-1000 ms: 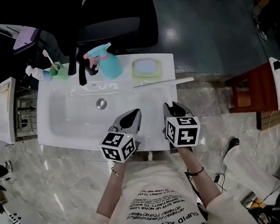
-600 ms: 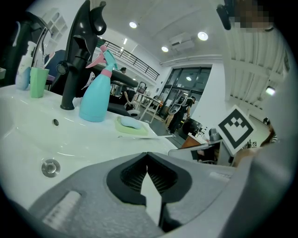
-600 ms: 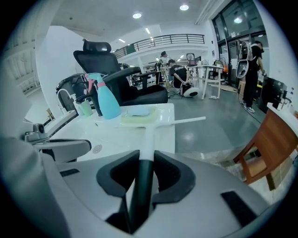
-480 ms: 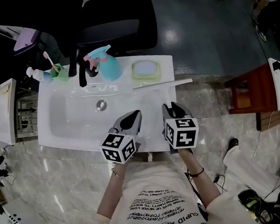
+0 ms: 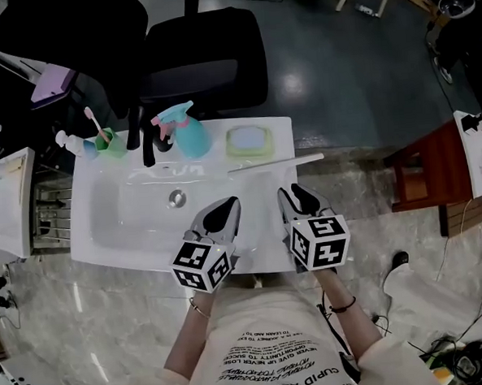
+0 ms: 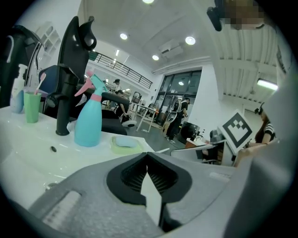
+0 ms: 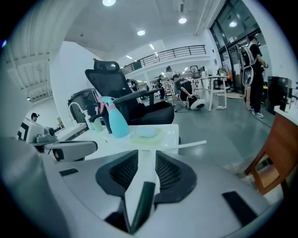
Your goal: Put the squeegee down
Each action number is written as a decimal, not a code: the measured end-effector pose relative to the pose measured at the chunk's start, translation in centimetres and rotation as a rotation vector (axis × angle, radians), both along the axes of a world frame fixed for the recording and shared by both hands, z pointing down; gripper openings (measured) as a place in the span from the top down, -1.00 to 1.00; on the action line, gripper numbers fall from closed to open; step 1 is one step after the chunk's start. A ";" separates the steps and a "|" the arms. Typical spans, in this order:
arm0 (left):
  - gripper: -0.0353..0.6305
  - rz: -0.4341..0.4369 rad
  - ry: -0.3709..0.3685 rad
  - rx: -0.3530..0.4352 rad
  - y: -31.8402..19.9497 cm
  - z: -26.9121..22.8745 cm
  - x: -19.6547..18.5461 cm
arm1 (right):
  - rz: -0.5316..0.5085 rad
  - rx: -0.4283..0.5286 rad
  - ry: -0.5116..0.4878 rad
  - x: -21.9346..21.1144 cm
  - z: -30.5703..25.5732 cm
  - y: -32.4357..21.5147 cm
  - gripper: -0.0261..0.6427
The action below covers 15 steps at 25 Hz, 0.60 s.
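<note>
Squeegee (image 5: pixel 276 162): one, across sink (image 5: pixel 105 236) rim; one spray bottle (image 5: pixel 190 134), one cup (image 5: pixel 114 145)

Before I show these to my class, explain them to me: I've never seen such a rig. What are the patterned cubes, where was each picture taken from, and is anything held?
A person holds a two-jaw gripper in each hand; the patterned cubes are parts of them. The head view looks down from the person's head; each gripper view looks along one gripper's jaws. Below is a white sink with a black faucet, a blue spray bottle, a green cup and a shallow dish. The squeegee lies on its far right rim. The left gripper is shut and empty; on the right gripper the jaws have just been opening, nothing between them.
</note>
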<state>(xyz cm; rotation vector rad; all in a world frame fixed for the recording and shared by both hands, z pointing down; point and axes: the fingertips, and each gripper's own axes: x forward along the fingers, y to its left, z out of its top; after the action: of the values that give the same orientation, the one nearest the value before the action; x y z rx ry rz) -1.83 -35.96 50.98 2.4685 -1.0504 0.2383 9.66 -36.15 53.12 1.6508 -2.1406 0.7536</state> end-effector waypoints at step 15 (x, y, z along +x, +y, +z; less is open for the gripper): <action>0.83 0.009 0.021 0.179 0.5 -5.7 0.1 | -0.087 0.197 0.002 1.2 -6.0 1.0 0.84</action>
<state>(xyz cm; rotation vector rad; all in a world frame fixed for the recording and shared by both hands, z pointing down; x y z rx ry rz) -1.77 -35.42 45.28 2.6287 -1.0954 0.1245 10.83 -35.19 47.10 1.6374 -2.3324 0.5302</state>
